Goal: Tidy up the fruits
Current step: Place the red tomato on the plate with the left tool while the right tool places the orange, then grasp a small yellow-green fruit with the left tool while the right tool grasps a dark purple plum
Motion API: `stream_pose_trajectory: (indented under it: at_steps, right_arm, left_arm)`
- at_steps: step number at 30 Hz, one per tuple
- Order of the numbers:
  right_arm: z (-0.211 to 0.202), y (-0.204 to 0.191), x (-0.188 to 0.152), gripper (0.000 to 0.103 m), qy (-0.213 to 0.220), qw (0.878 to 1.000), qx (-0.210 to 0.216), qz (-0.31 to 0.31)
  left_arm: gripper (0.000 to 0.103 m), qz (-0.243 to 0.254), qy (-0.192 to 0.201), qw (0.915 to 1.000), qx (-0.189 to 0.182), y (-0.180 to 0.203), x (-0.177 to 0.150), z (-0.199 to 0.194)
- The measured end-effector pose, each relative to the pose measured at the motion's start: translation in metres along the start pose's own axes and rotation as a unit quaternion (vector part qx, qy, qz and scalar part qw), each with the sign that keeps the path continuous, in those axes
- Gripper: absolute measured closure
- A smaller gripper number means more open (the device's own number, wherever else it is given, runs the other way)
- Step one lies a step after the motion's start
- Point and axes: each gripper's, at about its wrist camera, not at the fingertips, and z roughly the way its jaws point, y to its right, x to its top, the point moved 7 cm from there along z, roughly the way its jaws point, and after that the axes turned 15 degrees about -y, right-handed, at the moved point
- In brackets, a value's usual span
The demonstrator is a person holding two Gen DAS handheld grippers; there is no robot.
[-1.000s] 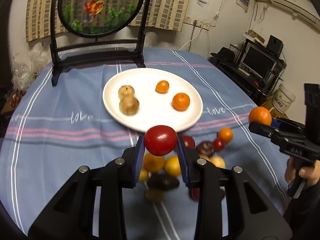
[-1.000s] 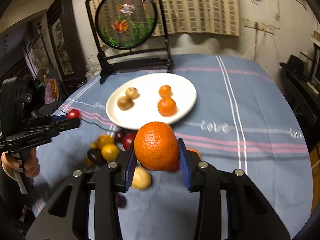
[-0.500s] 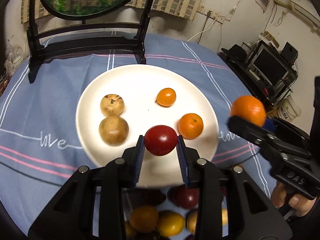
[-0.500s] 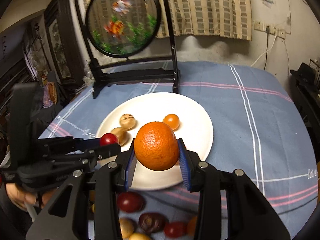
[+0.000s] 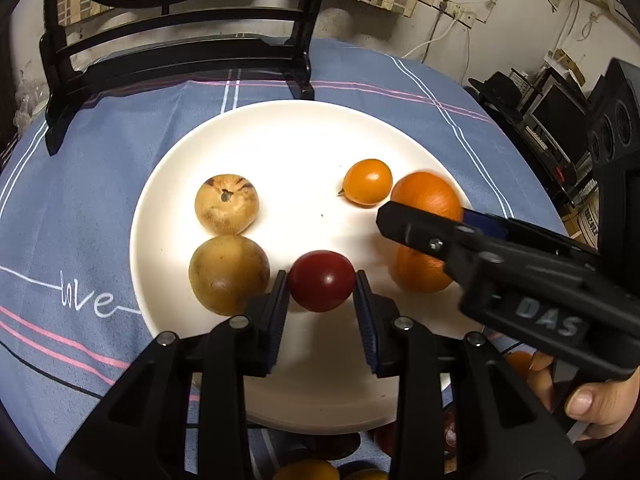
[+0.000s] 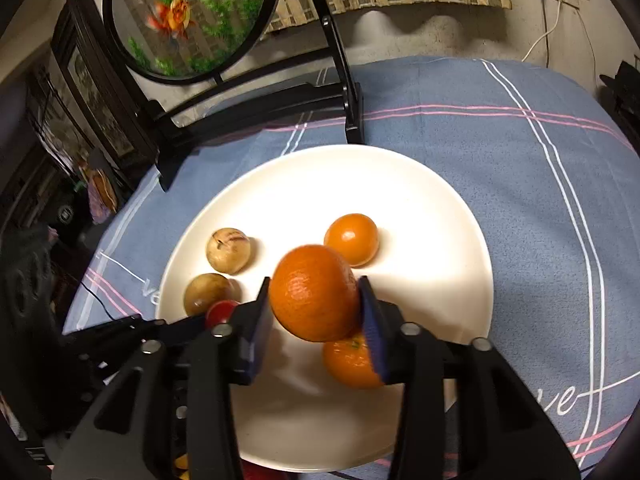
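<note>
My left gripper [image 5: 321,286] is shut on a red tomato [image 5: 321,286] and holds it over the near middle of the white plate [image 5: 280,128]. My right gripper [image 6: 314,294] is shut on a large orange [image 6: 314,294], held over the plate [image 6: 420,200] just above an orange lying there [image 6: 350,364]. In the left wrist view the held orange [image 5: 426,194] shows at the plate's right. On the plate lie two brown fruits [image 5: 226,204] [image 5: 228,274], a small orange tomato [image 5: 368,182] and an orange [image 5: 420,274].
A black wooden stand [image 5: 180,60] with a round fish picture [image 6: 188,16] stands behind the plate on the blue cloth [image 5: 60,200]. Several loose fruits [image 5: 306,470] lie on the cloth near the plate's front edge. Speakers and shelves [image 5: 580,112] are at the right.
Both grippers have moved forward over the plate with their fruit. The right gripper with the orange has come down close above the orange on the plate.
</note>
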Motion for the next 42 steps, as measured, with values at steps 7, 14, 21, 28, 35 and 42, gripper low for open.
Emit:
stream_pose_trajectory:
  at_steps: [7,14,21,28,35,42]
  right_arm:
    - [-0.031,0.002,-0.015,0.047,0.026,1.0,0.003,0.006]
    - [-0.067,-0.006,-0.067,0.036,0.063,0.996,-0.053,-0.028]
    - [-0.08,-0.017,-0.144,0.036,0.047,0.994,-0.081,-0.06]
    - [-0.08,-0.031,-0.213,0.036,0.03,0.992,-0.084,-0.087]
    - [-0.068,-0.042,-0.24,0.036,0.005,0.993,-0.08,-0.09]
    - [-0.049,-0.063,-0.248,0.035,-0.03,0.988,-0.088,-0.125]
  left_arm:
    - [0.048,0.017,0.033,0.999,0.022,0.003,-0.014,-0.031]
    - [0.029,0.009,0.06,0.9974,0.039,-0.003,-0.053,-0.062]
    - [0.022,0.005,0.066,0.9966,0.049,-0.016,-0.106,-0.075]
    - [0.022,-0.026,0.065,0.9963,0.049,-0.039,-0.15,-0.076]
    - [0.022,-0.022,0.065,0.9957,0.061,-0.042,-0.184,-0.08]
    - [0.019,-0.024,0.059,0.9967,0.05,-0.043,-0.199,-0.074]
